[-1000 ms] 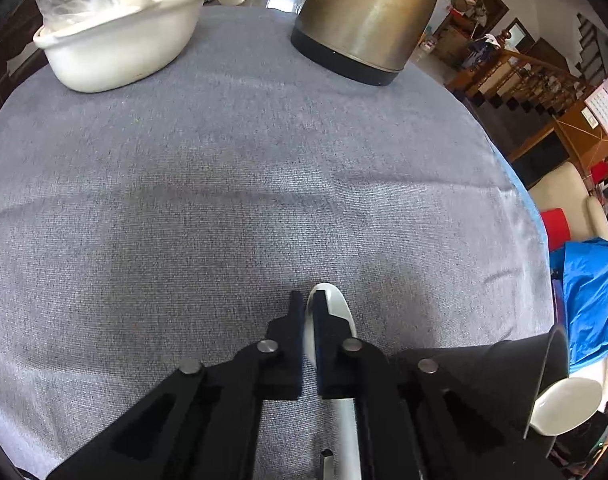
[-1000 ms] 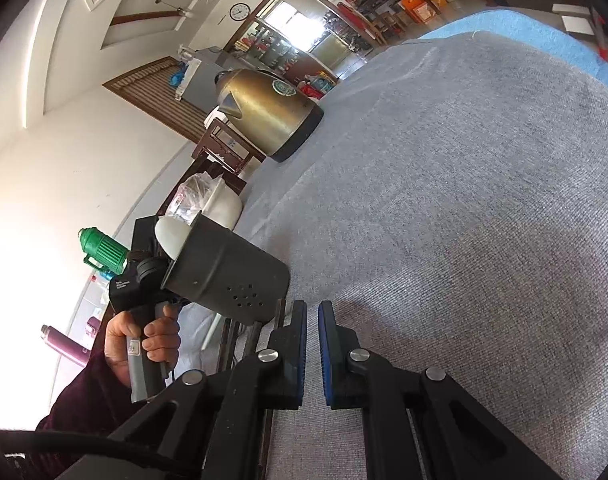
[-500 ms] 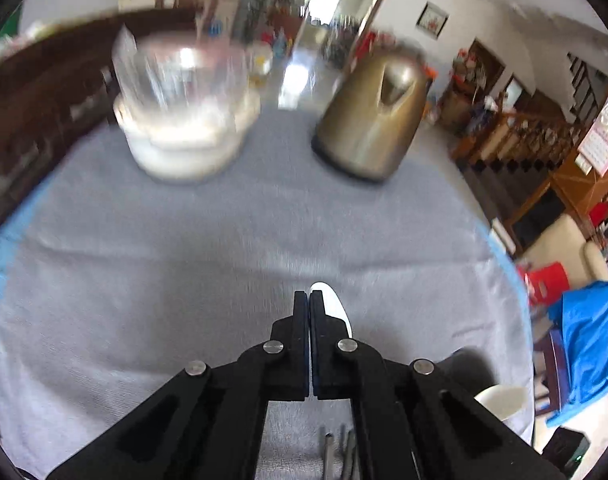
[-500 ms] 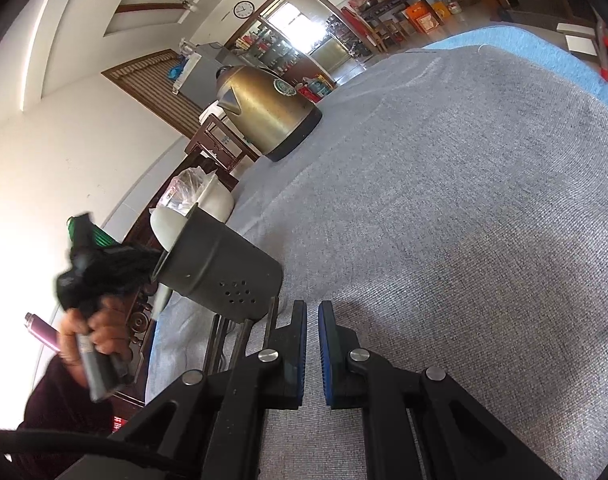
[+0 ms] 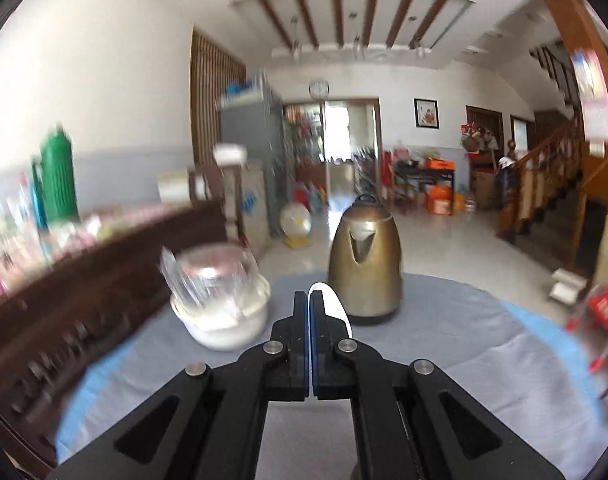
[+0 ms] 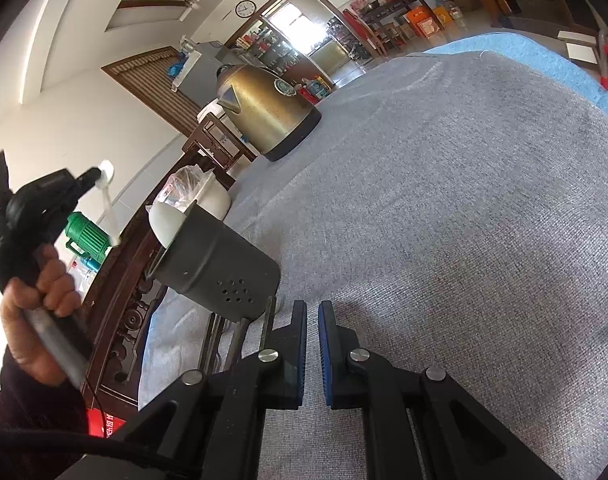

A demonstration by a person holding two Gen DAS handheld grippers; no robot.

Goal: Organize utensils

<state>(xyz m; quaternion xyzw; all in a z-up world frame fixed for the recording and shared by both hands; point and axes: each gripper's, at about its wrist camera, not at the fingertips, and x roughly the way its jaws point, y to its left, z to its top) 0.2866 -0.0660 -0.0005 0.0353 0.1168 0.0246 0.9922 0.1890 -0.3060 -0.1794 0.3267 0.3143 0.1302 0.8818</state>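
My left gripper (image 5: pixel 308 300) is shut on a white spoon (image 5: pixel 330 302) whose end sticks out past the fingers. In the right wrist view the left gripper (image 6: pixel 92 174) is held high at the left by a hand (image 6: pixel 36 308), with the white spoon (image 6: pixel 109 200) hanging from it above and left of a dark grey utensil holder (image 6: pixel 216 276). The holder stands on the grey cloth with another white spoon (image 6: pixel 164 222) in it. Several dark metal utensils (image 6: pixel 240 332) lie beside its base. My right gripper (image 6: pixel 312 308) is shut on nothing, low over the cloth just right of them.
A brass-coloured kettle (image 5: pixel 364 264) and a white bowl holding a plastic bag (image 5: pixel 224 312) stand at the far side of the grey-clothed table (image 6: pixel 444 220). A dark wooden sideboard (image 5: pixel 64 300) with a green flask (image 6: pixel 86 236) runs along the left.
The left gripper has risen off the cloth with the white spoon and tilted up from facing the table to looking across the room. The right gripper has stayed put.
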